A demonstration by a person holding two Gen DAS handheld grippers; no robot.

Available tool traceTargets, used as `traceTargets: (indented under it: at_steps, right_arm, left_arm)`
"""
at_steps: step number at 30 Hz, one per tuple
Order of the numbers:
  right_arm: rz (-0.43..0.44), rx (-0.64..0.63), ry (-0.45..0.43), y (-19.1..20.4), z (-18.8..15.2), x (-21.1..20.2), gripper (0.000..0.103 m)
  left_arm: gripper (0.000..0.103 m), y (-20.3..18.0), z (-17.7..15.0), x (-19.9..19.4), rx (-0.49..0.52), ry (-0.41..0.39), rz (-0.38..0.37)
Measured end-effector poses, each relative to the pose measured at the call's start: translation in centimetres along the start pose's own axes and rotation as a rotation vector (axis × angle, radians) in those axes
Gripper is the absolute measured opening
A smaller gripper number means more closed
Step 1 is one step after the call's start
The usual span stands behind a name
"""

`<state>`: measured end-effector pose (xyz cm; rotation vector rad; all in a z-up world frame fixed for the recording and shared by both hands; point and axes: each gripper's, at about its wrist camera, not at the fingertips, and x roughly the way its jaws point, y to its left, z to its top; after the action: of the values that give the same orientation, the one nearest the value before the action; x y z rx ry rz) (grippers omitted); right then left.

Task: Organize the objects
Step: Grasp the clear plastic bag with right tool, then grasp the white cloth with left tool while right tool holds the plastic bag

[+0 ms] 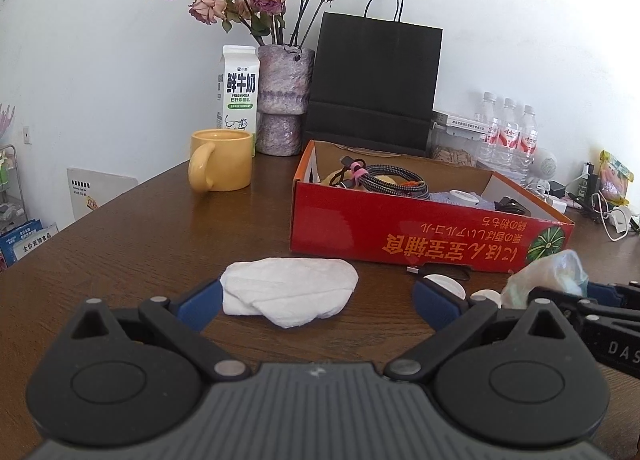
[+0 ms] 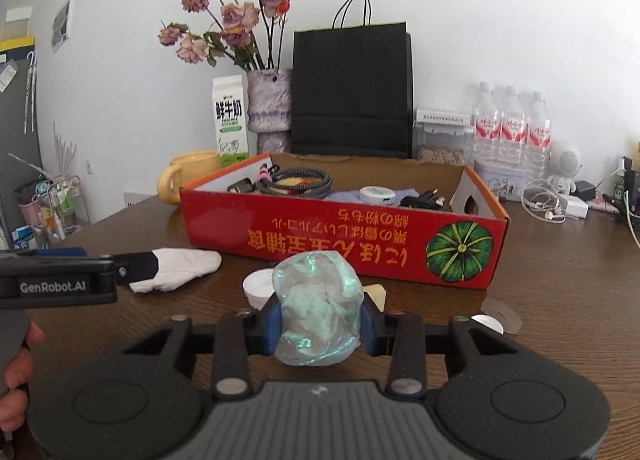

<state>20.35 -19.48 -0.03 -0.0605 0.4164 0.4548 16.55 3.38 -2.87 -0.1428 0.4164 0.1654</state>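
A red cardboard box [image 1: 420,238] [image 2: 320,236] lies open on the brown table, with cables and small items inside. My right gripper [image 2: 319,320] is shut on a crumpled green-tinted plastic bag [image 2: 318,312] just in front of the box; the bag also shows in the left wrist view [image 1: 548,276]. My left gripper [image 1: 316,298] is open, its blue pads on either side of a folded white cloth [image 1: 288,296] [image 2: 180,268] lying on the table. A white lid [image 2: 258,288] and a small round cap [image 2: 486,322] lie by the bag.
A yellow mug [image 1: 220,160], milk carton [image 1: 238,90], vase of dried roses [image 1: 280,100] and black paper bag [image 1: 376,80] stand behind the box. Water bottles [image 2: 510,132], a jar and chargers with cables [image 2: 552,204] crowd the back right.
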Motion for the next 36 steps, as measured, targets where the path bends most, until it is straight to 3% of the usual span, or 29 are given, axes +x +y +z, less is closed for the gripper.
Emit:
traceTargets:
  at_steps: [7, 11, 21, 29, 36]
  right_arm:
    - [-0.113, 0.091, -0.187, -2.2, -0.2, -3.2, 0.037]
    - [-0.139, 0.144, -0.181, -4.0, -0.2, -3.4, 0.037]
    - [-0.138, 0.112, -0.18, -3.4, -0.3, -3.3, 0.038]
    - [-0.134, 0.117, -0.18, -3.4, -0.4, -3.5, 0.039]
    - [-0.13, 0.123, -0.181, -3.6, -0.5, -3.5, 0.039]
  left_arm:
    - [0.103, 0.6, 0.0, 0.3, -0.033, 0.025, -0.01]
    - [0.103, 0.7, 0.0, 0.5, -0.041, 0.038, -0.008]
    - [0.103, 0.7, 0.0, 1.2, -0.048, 0.076, -0.003]
    - [0.103, 0.3, 2.2, 3.9, 0.125, 0.152, -0.043]
    - [0.103, 0.6, 3.8, 8.5, 0.244, 0.274, -0.057]
